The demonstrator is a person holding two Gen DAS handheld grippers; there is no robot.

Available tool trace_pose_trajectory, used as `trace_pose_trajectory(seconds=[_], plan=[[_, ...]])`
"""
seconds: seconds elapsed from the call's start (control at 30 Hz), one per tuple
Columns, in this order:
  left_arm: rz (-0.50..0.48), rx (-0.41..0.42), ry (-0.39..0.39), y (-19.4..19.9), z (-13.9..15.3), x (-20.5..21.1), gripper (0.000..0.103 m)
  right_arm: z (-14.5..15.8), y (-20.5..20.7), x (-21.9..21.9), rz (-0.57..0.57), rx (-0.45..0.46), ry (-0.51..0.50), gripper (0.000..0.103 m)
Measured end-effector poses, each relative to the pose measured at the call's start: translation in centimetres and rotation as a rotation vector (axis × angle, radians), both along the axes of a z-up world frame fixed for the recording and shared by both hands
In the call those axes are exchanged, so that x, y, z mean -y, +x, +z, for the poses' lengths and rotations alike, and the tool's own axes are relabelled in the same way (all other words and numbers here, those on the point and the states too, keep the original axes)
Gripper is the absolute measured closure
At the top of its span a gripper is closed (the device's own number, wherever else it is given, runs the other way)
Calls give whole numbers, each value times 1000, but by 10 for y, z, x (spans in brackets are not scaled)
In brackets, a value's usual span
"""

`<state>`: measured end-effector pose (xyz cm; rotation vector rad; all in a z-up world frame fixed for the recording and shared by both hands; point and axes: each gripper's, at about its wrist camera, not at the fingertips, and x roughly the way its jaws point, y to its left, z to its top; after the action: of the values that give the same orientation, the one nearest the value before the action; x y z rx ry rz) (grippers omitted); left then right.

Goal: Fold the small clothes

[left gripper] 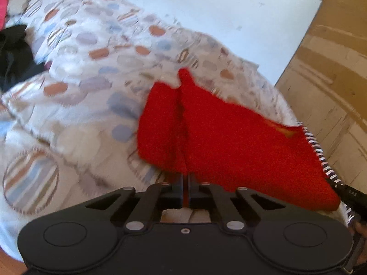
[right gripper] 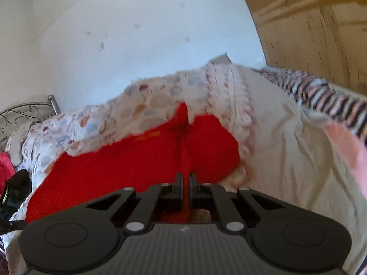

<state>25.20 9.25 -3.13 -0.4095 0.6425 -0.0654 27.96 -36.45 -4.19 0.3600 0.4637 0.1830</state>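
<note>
A small red garment [left gripper: 229,137] hangs stretched above the bed between both grippers. My left gripper [left gripper: 186,178] is shut on its near edge, with red cloth pinched between the fingers. In the right wrist view the same red garment [right gripper: 128,160] spreads to the left, and my right gripper [right gripper: 186,178] is shut on a fold of it. The tip of the other gripper [left gripper: 353,197] shows at the garment's right corner in the left wrist view. The frames are blurred by motion.
A patterned quilt [left gripper: 91,80] with coloured ovals covers the bed. A black garment [left gripper: 13,55] and a pink one [left gripper: 2,4] lie at the far left. A striped cloth [right gripper: 325,96] lies at the right. A wooden wardrobe [left gripper: 332,68] stands at the right, with a white wall [right gripper: 137,45] behind.
</note>
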Motion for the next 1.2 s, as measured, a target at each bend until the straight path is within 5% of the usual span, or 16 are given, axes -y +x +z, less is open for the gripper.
trace_pose_trajectory(seconds=[0.1, 0.2, 0.33, 0.47, 0.63, 0.73, 0.87, 1.03, 1.2], plan=[[12, -4, -23, -2, -4, -1, 101, 4, 2, 3, 19, 13, 15, 95], [8, -2, 3, 0, -2, 3, 101, 22, 5, -6, 14, 86, -111, 67], [10, -15, 14, 3, -1, 5, 101, 43, 33, -32, 194, 125, -272, 51], [15, -30, 3, 4, -1, 4, 100, 43, 83, -52, 331, 53, -348, 48], [8, -36, 5, 6, -2, 4, 100, 30, 133, -52, 224, -17, -452, 48], [6, -37, -1, 7, -3, 4, 100, 16, 148, -45, 181, -57, -428, 44], [9, -38, -8, 7, -5, 4, 100, 13, 137, -51, 161, -3, -481, 41], [14, -39, -26, 6, -5, 2, 98, 28, 122, -35, 66, 31, -436, 9], [14, -38, -18, 0, -3, 3, 86, 46, 92, -19, 52, 75, -353, 0]])
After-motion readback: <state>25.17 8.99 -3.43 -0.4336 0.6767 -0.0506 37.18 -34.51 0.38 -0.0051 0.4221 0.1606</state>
